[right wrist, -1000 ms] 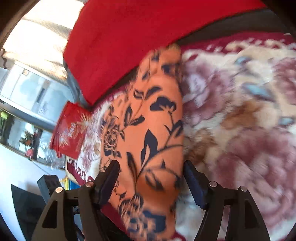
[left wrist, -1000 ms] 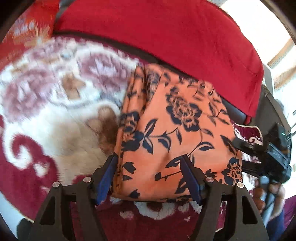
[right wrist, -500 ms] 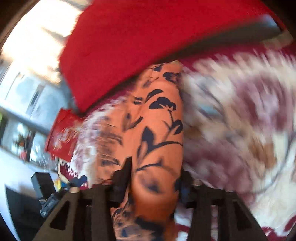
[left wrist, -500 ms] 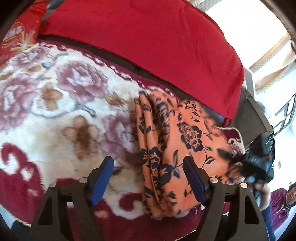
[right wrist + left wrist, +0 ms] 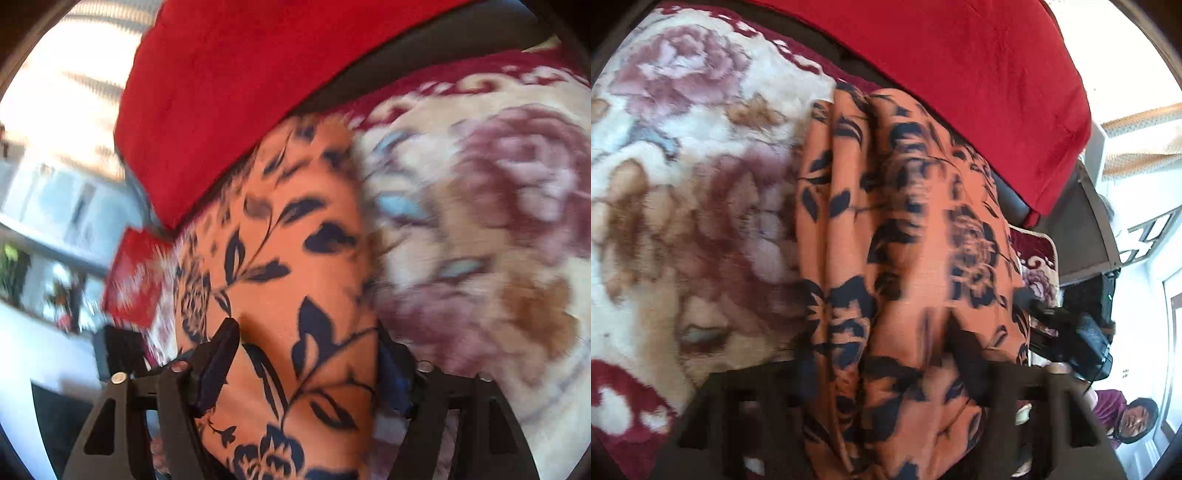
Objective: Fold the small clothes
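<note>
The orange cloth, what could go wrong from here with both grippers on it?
The left gripper is closing on several bunched folds of the orange cloth, so it may pinch uneven layers and skew the fold. The right gripper is opening around its end, which might slip out and slump onto the blanket.

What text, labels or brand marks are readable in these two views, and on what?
None readable.
Red packet beside the orange floral cloth: white printing on it, too blurred to read.
Orange floral cloth, flowered blanket and red cover: pattern or plain colour only, no lettering.
</note>
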`<state>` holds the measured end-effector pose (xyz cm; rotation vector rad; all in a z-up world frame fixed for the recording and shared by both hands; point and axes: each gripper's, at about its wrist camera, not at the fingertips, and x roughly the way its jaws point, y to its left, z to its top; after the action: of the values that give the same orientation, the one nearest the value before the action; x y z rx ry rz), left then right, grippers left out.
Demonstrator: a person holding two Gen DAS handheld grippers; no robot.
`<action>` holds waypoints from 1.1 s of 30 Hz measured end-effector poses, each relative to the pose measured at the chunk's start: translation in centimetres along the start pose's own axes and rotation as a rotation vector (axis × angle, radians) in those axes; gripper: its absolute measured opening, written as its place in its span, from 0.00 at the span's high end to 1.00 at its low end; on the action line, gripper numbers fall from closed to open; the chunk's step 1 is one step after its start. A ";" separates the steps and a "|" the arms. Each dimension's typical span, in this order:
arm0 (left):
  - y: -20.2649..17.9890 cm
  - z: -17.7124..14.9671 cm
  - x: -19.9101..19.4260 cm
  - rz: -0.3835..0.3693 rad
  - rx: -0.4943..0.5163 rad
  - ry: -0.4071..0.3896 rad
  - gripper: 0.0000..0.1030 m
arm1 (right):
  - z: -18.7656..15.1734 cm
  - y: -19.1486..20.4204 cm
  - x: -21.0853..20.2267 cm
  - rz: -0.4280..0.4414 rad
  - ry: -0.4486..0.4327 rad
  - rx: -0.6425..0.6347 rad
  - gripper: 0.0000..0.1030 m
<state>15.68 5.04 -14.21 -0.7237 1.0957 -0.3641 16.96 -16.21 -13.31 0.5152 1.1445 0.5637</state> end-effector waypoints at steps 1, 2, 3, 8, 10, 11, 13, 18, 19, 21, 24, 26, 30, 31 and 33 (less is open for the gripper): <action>-0.5 0.0 -0.4 0.011 0.026 -0.014 0.62 | 0.1 1.0 0.2 -0.027 0.002 -0.041 0.53; -1.7 0.1 -1.1 0.042 0.090 -0.037 0.64 | 0.3 1.8 0.2 -0.043 -0.001 -0.067 0.59; -2.6 0.0 -1.5 0.055 0.125 -0.052 0.66 | 0.5 2.9 -0.8 -0.054 -0.026 -0.102 0.62; -8.4 1.8 -3.8 -0.004 0.255 -0.149 0.68 | 1.6 4.9 -6.5 -0.040 -0.171 -0.141 0.65; -10.6 2.7 -3.3 -0.024 0.302 -0.162 0.67 | 2.4 4.3 -8.9 -0.042 -0.234 -0.133 0.65; -11.6 3.0 -2.6 -0.025 0.331 -0.168 0.67 | 2.8 3.7 -9.6 -0.042 -0.255 -0.124 0.65; -12.3 3.9 0.0 -0.017 0.327 -0.122 0.60 | 3.6 1.7 -9.7 -0.049 -0.269 -0.073 0.59; -8.5 3.7 4.8 0.177 0.242 -0.003 0.38 | 2.3 -4.3 -7.1 -0.268 -0.241 0.105 0.27; -7.8 3.1 3.7 0.156 0.218 -0.026 0.38 | 1.7 -4.6 -7.2 -0.255 -0.247 0.116 0.27; -7.3 2.2 1.0 0.149 0.193 -0.081 0.38 | 0.2 -4.4 -7.9 -0.249 -0.279 0.111 0.27; -7.9 1.9 -2.0 0.066 0.197 -0.126 0.38 | -1.5 -3.1 -9.5 -0.250 -0.344 0.091 0.27; -8.6 1.8 -2.9 0.020 0.204 -0.111 0.38 | -2.6 -2.5 -10.4 -0.238 -0.363 0.090 0.27; -10.0 1.9 -1.2 -0.001 0.207 -0.062 0.39 | -4.5 -0.5 -11.9 -0.189 -0.395 0.060 0.26; -10.0 1.4 -0.7 -0.010 0.194 -0.036 0.39 | -5.0 0.1 -11.7 -0.177 -0.385 0.054 0.25; -10.3 0.4 -0.1 0.001 0.180 -0.010 0.42 | -6.0 0.2 -11.5 -0.169 -0.371 0.053 0.26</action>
<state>16.81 -2.13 -6.96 -0.5641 1.0392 -0.4516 7.78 -23.01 -7.20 0.5368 0.8401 0.2763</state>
